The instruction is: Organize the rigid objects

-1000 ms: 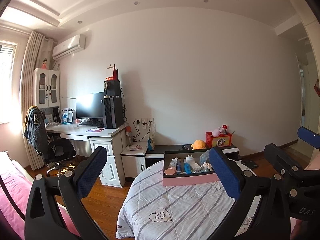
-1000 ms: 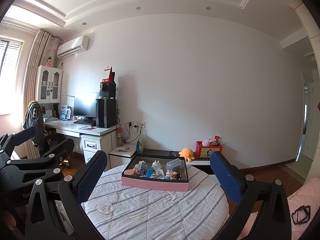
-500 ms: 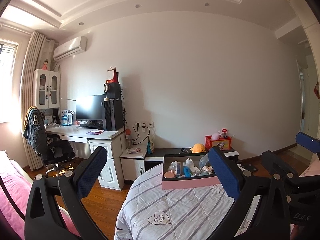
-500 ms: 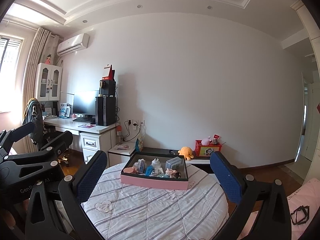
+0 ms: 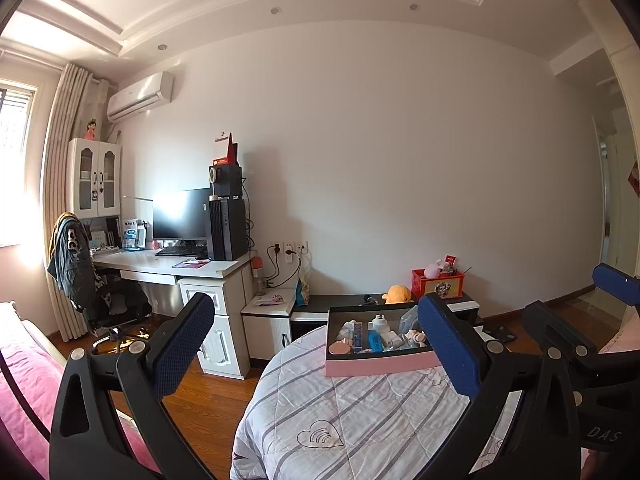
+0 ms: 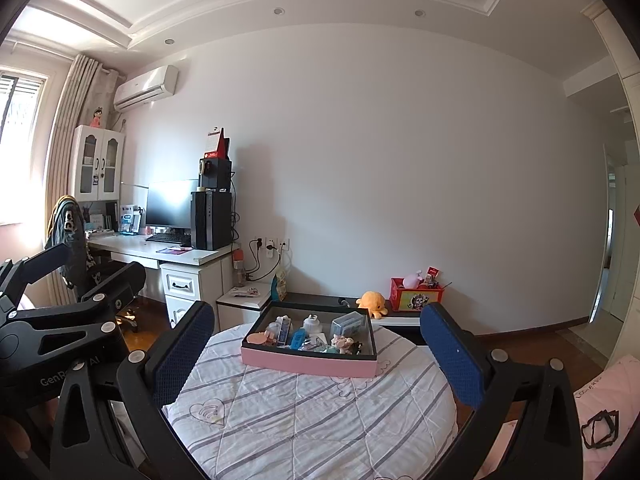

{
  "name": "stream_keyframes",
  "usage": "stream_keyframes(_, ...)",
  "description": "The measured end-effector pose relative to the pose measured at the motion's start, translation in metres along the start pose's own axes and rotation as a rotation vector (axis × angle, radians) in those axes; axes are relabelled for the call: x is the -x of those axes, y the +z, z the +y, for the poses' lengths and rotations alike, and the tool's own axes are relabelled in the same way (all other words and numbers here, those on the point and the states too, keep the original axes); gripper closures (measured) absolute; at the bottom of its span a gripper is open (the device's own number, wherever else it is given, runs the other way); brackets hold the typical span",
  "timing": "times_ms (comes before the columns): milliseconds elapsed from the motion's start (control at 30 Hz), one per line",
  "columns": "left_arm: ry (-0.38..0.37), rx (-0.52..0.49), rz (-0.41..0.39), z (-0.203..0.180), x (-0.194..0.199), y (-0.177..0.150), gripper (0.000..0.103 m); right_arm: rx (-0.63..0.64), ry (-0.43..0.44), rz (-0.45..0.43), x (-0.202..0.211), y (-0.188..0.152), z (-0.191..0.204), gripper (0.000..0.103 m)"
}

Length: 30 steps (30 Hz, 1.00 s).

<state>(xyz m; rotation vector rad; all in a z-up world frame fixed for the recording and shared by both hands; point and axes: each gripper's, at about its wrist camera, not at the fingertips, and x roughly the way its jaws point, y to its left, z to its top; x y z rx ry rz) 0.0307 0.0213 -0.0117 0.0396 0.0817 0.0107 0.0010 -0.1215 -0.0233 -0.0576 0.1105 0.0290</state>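
Sitting on the round table [image 6: 304, 420], the pink box [image 6: 310, 362] holds small items, perhaps toiletries.

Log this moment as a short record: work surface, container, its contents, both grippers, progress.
surface: round table under a striped quilted cover
container: pink box, dark inside, on the far part of the table
contents: small mixed items, too small to name
left gripper: open, holding nothing, short of the box
right gripper: open, holding nothing, short of the box
progress: nothing picked up yet
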Motion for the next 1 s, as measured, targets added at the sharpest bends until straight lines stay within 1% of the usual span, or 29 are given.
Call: stream_keyframes(1000, -0.001, -0.001, 0.003, 0.0, 0.0001, 0.001, 0.0, 0.0, -0.002, 0.005, -0.0006, -0.0007, -0.0019, 0.0)
